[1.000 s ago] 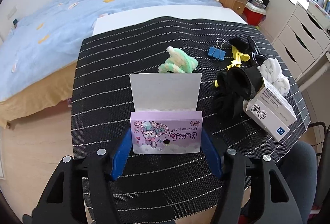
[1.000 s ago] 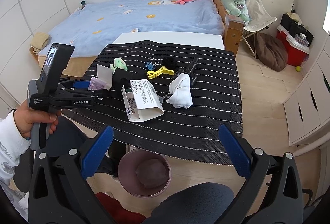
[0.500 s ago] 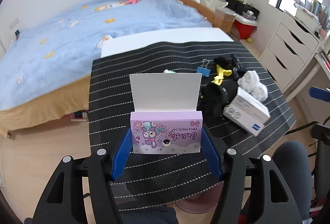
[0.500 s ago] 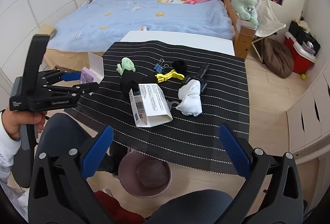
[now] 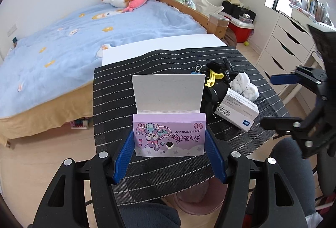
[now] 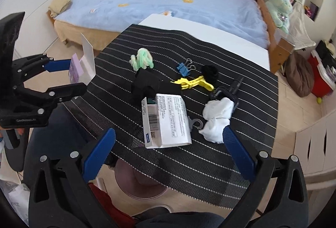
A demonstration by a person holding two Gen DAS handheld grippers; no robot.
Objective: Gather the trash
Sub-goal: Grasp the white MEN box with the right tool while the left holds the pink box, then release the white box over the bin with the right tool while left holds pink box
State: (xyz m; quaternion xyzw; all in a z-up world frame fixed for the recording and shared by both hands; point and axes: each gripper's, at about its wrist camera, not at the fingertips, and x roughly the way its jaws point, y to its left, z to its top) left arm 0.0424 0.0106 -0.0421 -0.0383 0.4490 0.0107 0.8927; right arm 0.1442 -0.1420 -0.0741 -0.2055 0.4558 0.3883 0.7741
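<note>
Left gripper (image 5: 169, 145): blue fingers clamped on both sides of a purple pencil-cap box (image 5: 169, 135), white flap upright, held above the near edge of the black striped mat (image 5: 117, 89). Right gripper (image 6: 168, 151): spread wide, holding nothing; white carton (image 6: 167, 122) lies between its fingers, pink bin (image 6: 136, 186) below.

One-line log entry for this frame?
left gripper: shut on pencil-cap box | right gripper: open, above white carton | bin: under table edge
</note>
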